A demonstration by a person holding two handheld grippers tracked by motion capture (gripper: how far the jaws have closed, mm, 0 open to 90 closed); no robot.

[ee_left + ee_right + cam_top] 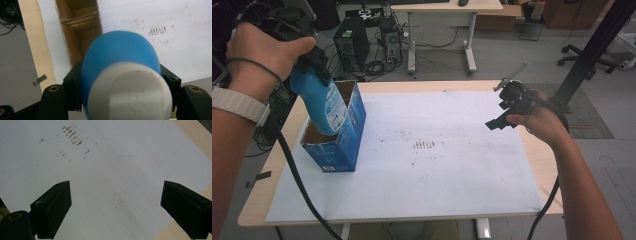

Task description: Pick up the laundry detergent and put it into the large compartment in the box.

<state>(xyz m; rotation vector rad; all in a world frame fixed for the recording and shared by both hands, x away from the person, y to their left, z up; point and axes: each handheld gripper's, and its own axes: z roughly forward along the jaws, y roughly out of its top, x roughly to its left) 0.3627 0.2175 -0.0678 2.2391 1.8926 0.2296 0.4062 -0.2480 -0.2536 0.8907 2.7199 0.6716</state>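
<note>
Holding a blue bottle [323,102] by its white-capped top, the left gripper [314,62] is pinching it from both sides, its lower end dipped into the open top of the blue cardboard box [343,145] standing near the left edge of the desk [539,165]. From the left gripper view the bottle [120,57] hangs right over the brown inside of the box [80,27], so the line-up looks decent. To do this well, I'd say keep the bottle straight along the opening and away from the cardboard walls, because the fit looks snug and a tilt could catch a rim or tip the box over. Out to the right, the right gripper [502,112] hovers well apart with its jaws spread wide and nothing between them, above the white sheet [437,170] with its smudged marks [424,145]. Nothing on the sheet stands in the way; the trailing black cable [297,180] beside the box is the one thing to mind
</note>
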